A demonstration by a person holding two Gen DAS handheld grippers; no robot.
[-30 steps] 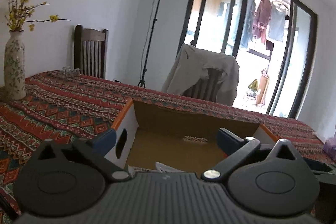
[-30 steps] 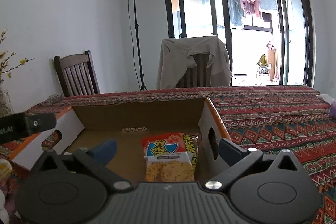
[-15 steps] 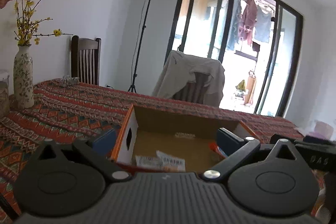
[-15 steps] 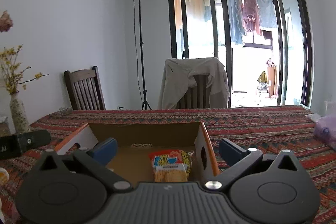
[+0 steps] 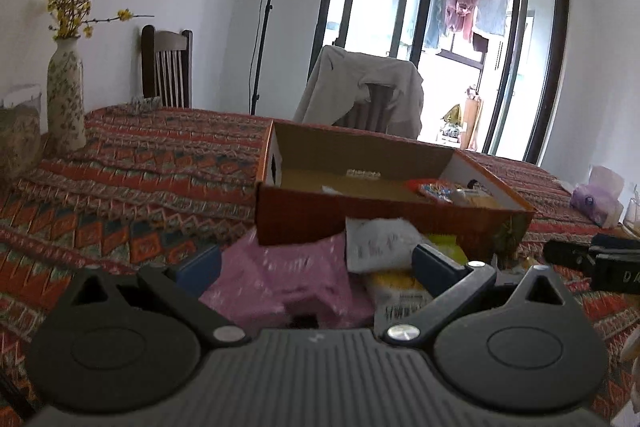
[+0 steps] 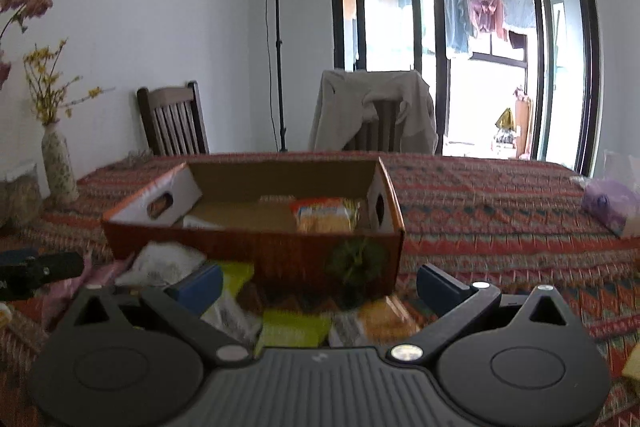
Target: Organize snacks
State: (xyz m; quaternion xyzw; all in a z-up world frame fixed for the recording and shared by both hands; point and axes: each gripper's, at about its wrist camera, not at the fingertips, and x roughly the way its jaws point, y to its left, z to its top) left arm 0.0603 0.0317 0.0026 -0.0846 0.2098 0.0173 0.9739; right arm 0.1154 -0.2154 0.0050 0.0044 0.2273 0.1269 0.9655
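Claw (image 5: 316,263) over seemingly pink packet (image 5: 280,279)

Both wrist views low, near, facing shared box (image 5: 360,223) (image 6: 256,251).

Your left gripper (image 5: 316,263) and right gripper (image 6: 319,279) look alike: each has a ribbed dark grey body, two round black housings with triangular cut-outs, black link arms pinned by silver screws, and blue fingertips (image 5: 199,264). The right one's side carries white lettering, partly readable.
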